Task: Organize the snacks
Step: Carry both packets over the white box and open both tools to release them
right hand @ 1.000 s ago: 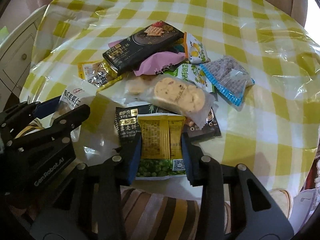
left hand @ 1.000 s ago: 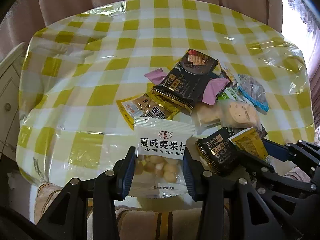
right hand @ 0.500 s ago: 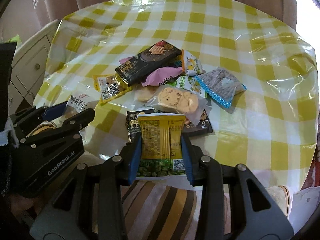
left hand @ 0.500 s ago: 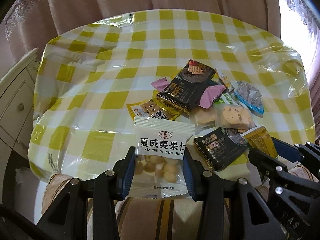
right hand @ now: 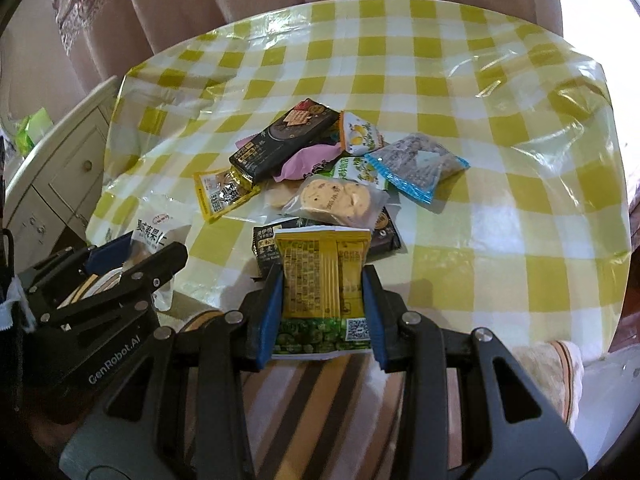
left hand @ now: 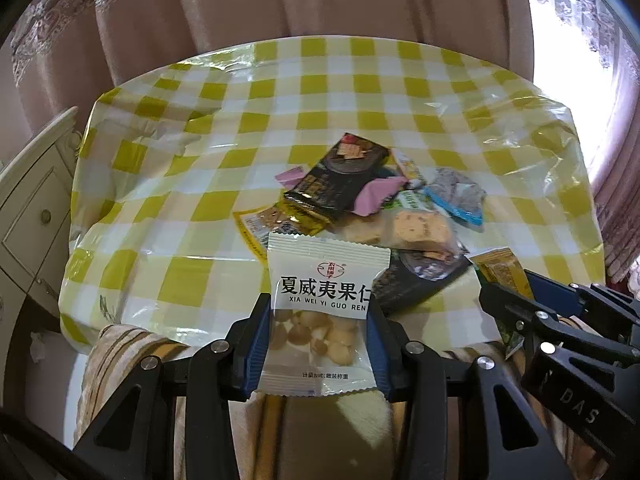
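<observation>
My left gripper (left hand: 318, 328) is shut on a white nut packet (left hand: 320, 312) with round nuts showing through its clear window, held above the table's near edge. My right gripper (right hand: 323, 300) is shut on a yellow and green pea packet (right hand: 324, 292), also lifted clear of the table. Each gripper shows at the edge of the other's view: the right gripper (left hand: 520, 300) with its yellow packet, the left gripper (right hand: 132, 256) with the white packet (right hand: 154, 236). A pile of snacks (right hand: 320, 172) lies mid-table: a black cracker box (right hand: 284, 140), pink wrapper, biscuit pack (right hand: 336, 200), blue-edged pouch (right hand: 416, 164).
The round table (left hand: 200, 160) wears a yellow checked cloth under clear plastic. A striped cushion (right hand: 320, 400) lies below the grippers at the near edge. A white drawer cabinet (left hand: 28, 216) stands at the left. Pink curtains (left hand: 280, 0) hang behind the table.
Both grippers have pulled back and up from the table with their packets still gripped; the snack pile looks smaller and farther, and the curtains and cushion have come into view.
</observation>
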A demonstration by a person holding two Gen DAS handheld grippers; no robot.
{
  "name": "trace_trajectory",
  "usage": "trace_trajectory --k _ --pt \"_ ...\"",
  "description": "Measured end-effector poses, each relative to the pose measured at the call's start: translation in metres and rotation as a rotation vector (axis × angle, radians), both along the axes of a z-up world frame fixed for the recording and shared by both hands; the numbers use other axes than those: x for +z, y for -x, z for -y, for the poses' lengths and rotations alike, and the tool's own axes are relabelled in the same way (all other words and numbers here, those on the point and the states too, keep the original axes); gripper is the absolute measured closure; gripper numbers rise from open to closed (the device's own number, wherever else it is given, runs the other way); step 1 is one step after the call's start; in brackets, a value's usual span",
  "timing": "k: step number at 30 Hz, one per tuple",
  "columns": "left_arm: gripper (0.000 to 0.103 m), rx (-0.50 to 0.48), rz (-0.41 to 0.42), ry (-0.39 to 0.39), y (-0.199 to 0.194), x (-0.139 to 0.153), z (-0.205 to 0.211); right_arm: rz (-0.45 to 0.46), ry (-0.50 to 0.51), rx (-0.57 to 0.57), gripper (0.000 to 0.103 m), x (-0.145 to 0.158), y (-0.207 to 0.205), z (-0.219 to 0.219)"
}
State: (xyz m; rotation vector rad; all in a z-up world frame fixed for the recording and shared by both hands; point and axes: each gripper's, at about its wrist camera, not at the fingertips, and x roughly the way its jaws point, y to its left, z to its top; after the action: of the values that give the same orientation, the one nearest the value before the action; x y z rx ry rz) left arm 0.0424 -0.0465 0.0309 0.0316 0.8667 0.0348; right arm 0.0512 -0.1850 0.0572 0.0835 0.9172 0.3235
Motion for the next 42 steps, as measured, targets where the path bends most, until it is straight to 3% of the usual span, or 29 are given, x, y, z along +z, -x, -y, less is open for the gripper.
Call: trace_trajectory --k 19,34,42 --pt "0.058 -0.187 0.007 0.043 0.019 0.016 0.094 -0.023 -0.069 -0.136 0.061 0.01 0.035 0.087" --pt "0.058 -0.403 -0.031 0.106 0.036 0.018 0.189 -0.026 0.068 -0.292 0.061 0.009 0.072 0.182" --pt "0.058 -0.552 -0.092 0.169 0.052 0.012 0.244 -0.052 0.132 -0.408 0.061 0.005 0.094 0.237"
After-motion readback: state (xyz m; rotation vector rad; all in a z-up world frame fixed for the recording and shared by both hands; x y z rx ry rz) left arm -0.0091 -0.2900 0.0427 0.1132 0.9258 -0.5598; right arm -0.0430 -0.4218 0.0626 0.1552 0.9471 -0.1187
